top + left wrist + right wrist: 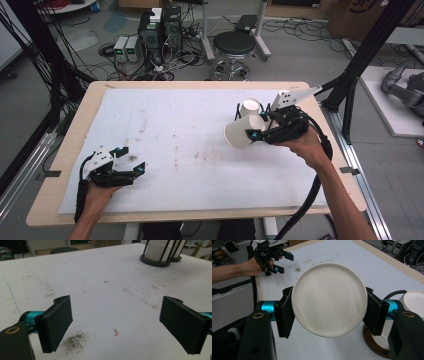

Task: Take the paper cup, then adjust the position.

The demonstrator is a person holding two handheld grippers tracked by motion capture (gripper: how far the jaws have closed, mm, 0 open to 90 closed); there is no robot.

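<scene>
Jaws of the left gripper (131,159) stand wide apart, holding nothing, low over the near left of the white mat (175,150). Farther off at the right, the right gripper (328,312) clamps a white paper cup (240,134) tipped on its side above the mat, just in front of the cup stack (250,107) in its black holder.

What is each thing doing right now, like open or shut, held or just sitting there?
Right tongs: shut on the paper cup.
Paper cup: held off the table, tipped on its side, mouth toward the table's middle.
Left tongs: open, holding nothing, low over the white mat.
Cup stack: upright in its black holder, untouched.
White mat: flat, stained.
</scene>
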